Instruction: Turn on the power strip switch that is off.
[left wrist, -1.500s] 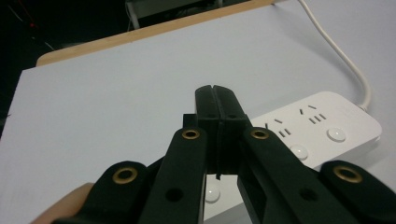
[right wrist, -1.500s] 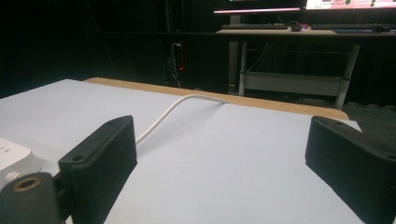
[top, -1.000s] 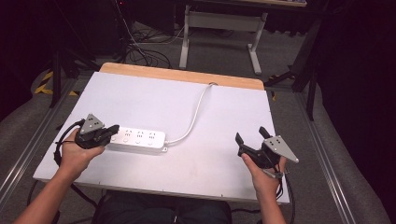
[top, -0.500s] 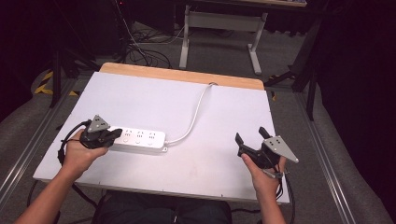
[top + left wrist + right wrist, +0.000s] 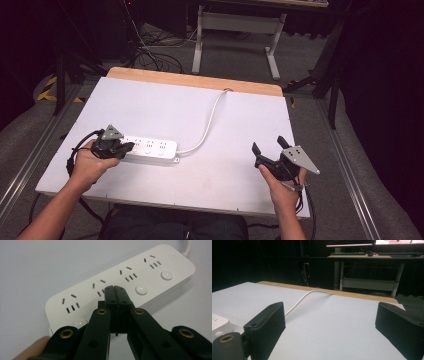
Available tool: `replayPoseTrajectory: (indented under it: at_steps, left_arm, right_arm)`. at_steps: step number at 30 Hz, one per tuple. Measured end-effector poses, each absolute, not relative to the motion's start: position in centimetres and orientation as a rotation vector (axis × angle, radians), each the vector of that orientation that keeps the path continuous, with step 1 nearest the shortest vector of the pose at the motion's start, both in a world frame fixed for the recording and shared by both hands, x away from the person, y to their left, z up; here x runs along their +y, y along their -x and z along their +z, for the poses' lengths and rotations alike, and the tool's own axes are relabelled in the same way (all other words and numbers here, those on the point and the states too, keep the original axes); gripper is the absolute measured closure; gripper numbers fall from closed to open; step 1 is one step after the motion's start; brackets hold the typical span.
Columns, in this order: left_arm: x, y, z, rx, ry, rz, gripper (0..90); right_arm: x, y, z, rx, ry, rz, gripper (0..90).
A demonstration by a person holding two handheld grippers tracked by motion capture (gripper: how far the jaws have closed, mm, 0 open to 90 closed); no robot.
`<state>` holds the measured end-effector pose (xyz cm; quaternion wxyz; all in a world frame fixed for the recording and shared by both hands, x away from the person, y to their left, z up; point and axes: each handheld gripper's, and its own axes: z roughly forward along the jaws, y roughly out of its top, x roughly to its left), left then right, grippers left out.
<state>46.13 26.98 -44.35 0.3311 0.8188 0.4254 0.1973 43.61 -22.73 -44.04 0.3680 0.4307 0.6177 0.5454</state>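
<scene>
Jaws of the left gripper (image 5: 115,290) are pressed together, empty, their tips now lower over the white power strip (image 5: 120,287) than a second ago, near a round switch button (image 5: 141,289), likely about to press. The strip lies front-left on the table (image 5: 240,125). The right gripper (image 5: 270,147), wide open, holds nothing.

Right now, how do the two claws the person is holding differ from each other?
The left claw is shut, its jaws pressed together over the white power strip; the right claw is open, jaws spread wide. The left sits over the strip's sockets, while the right is off to the side over bare table, holding nothing. Both are black and hand-held.
</scene>
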Motion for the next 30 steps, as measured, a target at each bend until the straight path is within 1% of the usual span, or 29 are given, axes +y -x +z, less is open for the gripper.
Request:
replayPoseTrajectory:
  at_steps: [13,30]
  left_arm:
    - [26.6,-46.8,-44.7,1.158,-2.17,0.467,90.0]
    - [26.2,-47.5,-44.9,1.179,-2.201,0.46,90.0]
  right_arm:
    - [-22.7,-43.6,-44.0,1.588,-1.099,1.396,9.8]
    - [-22.5,-43.7,-44.0,1.59,-1.097,1.396,9.8]
